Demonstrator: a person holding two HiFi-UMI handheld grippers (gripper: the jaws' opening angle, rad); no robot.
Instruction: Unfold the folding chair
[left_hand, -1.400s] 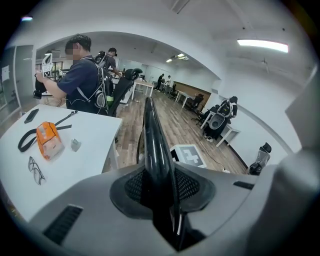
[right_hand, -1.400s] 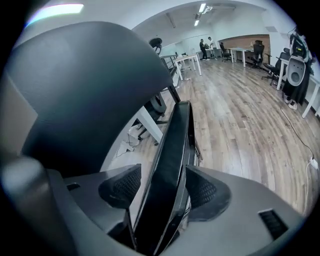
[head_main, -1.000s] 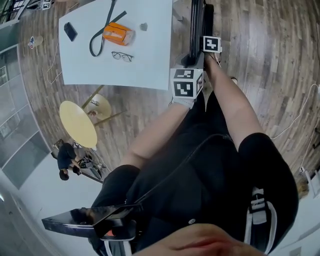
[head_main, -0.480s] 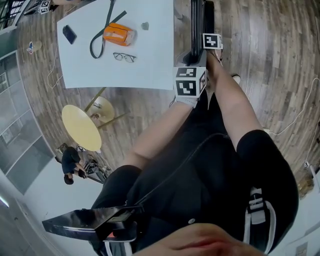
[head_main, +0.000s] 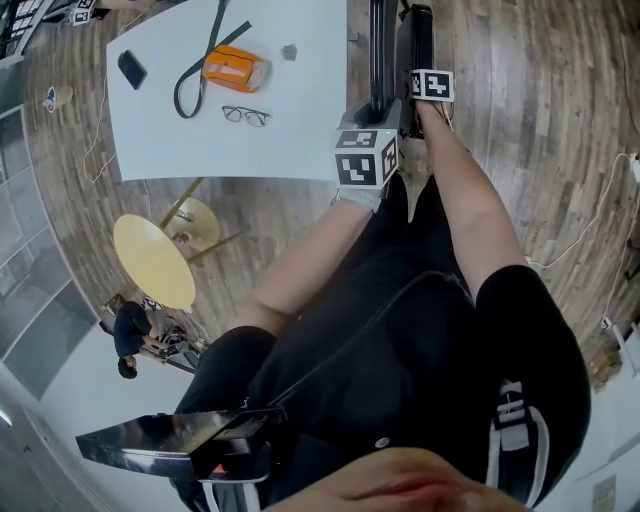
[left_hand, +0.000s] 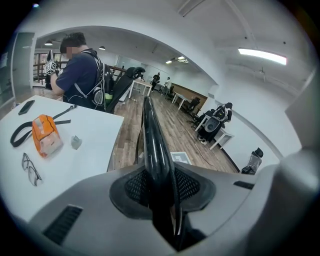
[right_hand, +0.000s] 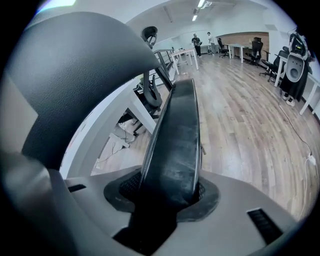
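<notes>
The folded black chair (head_main: 384, 50) stands upright on the wood floor by the white table's corner. My left gripper (head_main: 374, 120) is shut on its thin, glossy left panel edge (left_hand: 152, 145), which runs straight out between the pads (left_hand: 134, 186). My right gripper (head_main: 416, 96) holds the wider matte panel (right_hand: 177, 135) on the chair's right side. Its jaws have just been closing, and that panel sits between the pads (right_hand: 127, 187), pressed by them. In the head view the marker cubes hide both sets of fingertips.
The white table (head_main: 300, 120) carries an orange pouch (head_main: 235, 68), glasses (head_main: 245, 115), a phone (head_main: 131, 69) and a black strap. A round yellow table (head_main: 152, 260) and a seated person (head_main: 128, 335) are at the lower left. A cable (head_main: 590, 230) lies on the right floor.
Both marker cubes sit slightly higher in the head view, the left one also a little further left. The chair's two black parts look marginally wider apart.
</notes>
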